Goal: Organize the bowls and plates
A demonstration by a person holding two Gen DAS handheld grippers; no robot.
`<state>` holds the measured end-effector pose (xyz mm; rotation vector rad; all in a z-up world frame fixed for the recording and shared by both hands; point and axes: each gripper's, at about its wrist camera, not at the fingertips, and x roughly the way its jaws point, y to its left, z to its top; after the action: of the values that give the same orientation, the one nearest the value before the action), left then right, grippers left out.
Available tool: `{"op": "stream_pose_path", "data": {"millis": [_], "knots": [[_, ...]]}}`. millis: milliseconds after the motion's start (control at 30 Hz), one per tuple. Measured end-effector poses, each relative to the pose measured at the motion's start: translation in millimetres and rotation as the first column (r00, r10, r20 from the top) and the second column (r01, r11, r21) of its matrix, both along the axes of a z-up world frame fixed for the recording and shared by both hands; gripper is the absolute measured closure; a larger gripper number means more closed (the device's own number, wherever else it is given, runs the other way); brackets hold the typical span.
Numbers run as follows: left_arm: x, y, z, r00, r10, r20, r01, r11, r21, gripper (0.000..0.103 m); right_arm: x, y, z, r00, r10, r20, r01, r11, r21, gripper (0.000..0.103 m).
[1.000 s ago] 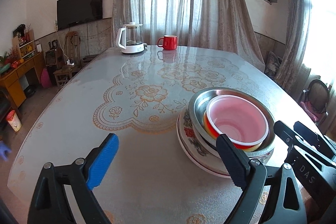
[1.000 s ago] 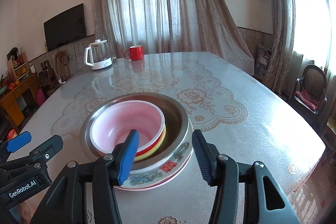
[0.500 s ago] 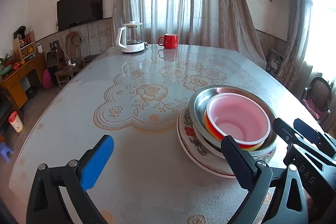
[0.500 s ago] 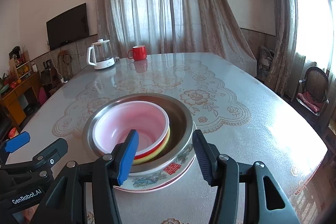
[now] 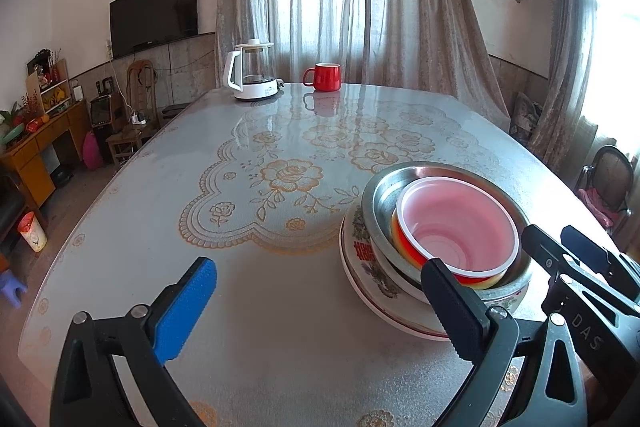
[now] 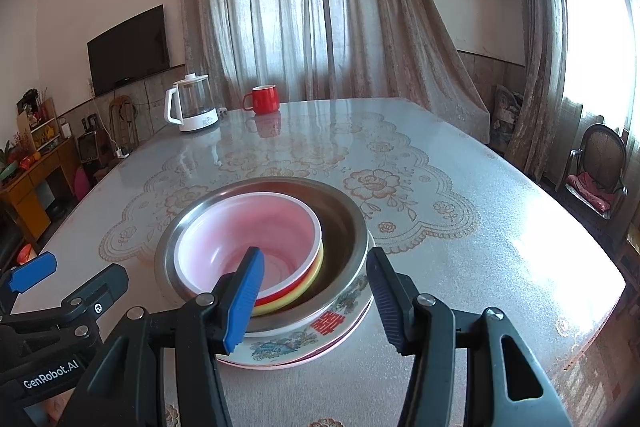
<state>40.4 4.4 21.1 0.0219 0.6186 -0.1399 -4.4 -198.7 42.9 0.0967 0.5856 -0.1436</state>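
Gaping left gripper (image 5: 320,303): jaws spread wide, nothing between.
Right gripper (image 6: 316,291): jaws apart, unclenched, straddling steel bowl (image 6: 344,223) rim.
Left view only: stack's plate (image 5: 360,279) edge.

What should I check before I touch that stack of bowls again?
1. Left gripper empty, jaws just opened wide: ok.
2. Right gripper holding nothing, jaws half open over the stack's near rim: ok.
3. Red bowl nested inside the metal bowl: ok.
4. Stack level on the plate: cannot tell, inner bowls sit off-centre.
5. Kettle and mug well clear at the far edge: ok.
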Motion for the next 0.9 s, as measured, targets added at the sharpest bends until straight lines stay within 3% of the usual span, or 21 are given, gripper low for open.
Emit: {"op": "stream_pose_path", "data": {"millis": [900], "knots": [[1.3,2.0,-3.5,1.000,-0.004,-0.010,0.003,1.000,-0.029,0.000,2.3,0.2,-4.1,1.000,0.004,-0.010,-0.004,1.000,0.003,0.049]]}}
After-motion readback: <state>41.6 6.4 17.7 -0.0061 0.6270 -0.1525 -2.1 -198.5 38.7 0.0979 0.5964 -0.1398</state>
